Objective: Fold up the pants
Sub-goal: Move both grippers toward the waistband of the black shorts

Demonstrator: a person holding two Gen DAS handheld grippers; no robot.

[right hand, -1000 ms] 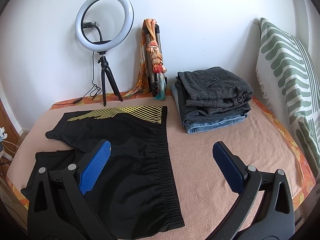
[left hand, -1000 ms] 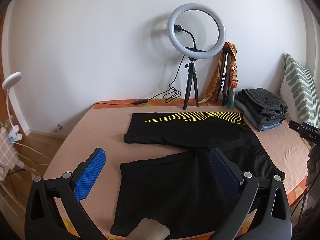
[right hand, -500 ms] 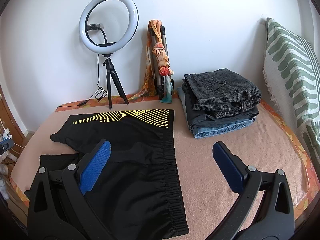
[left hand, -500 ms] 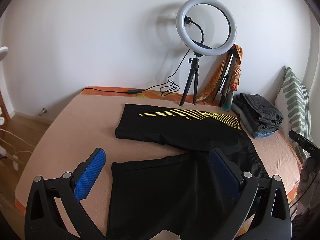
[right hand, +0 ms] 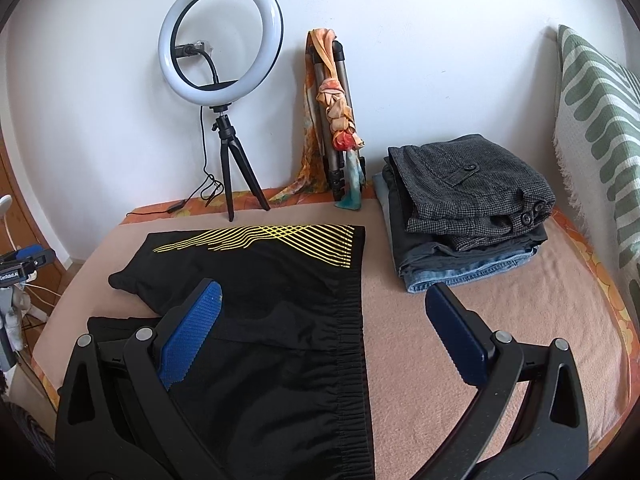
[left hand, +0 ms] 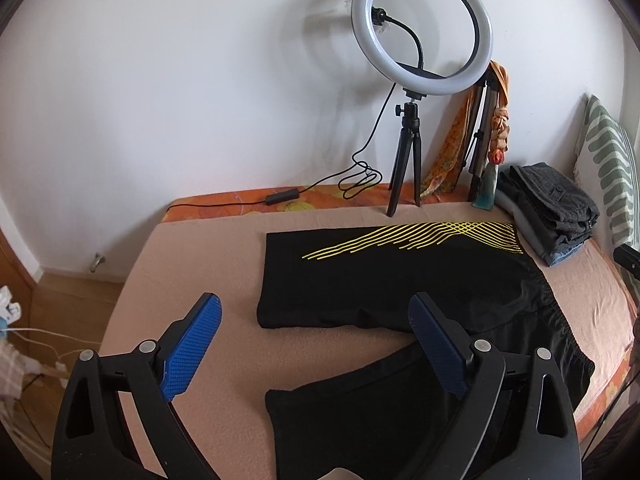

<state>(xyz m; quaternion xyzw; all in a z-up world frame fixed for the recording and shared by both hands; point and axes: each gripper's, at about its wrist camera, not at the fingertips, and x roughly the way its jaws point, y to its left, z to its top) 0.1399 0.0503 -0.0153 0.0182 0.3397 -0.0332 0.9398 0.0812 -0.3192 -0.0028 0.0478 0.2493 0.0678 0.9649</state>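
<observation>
Black shorts with yellow stripes lie flat on the bed's pink blanket, legs to the left, elastic waistband to the right. My left gripper hovers above the hem of the near leg; its jaws are wide and closing, and no cloth is pressed between the blue pads. My right gripper stands open over the waistband of the shorts, its left finger above the black cloth, its right finger above bare blanket.
A ring light on a tripod and a folded tripod with an orange scarf stand at the wall. A stack of folded trousers lies at the back right, beside a green-striped pillow. Cables lie on the floor at left.
My left gripper has moved left along the bed toward the leg hems, and its jaws have narrowed slightly. My right gripper has drifted a little left over the waistband. The shorts lie unchanged.
</observation>
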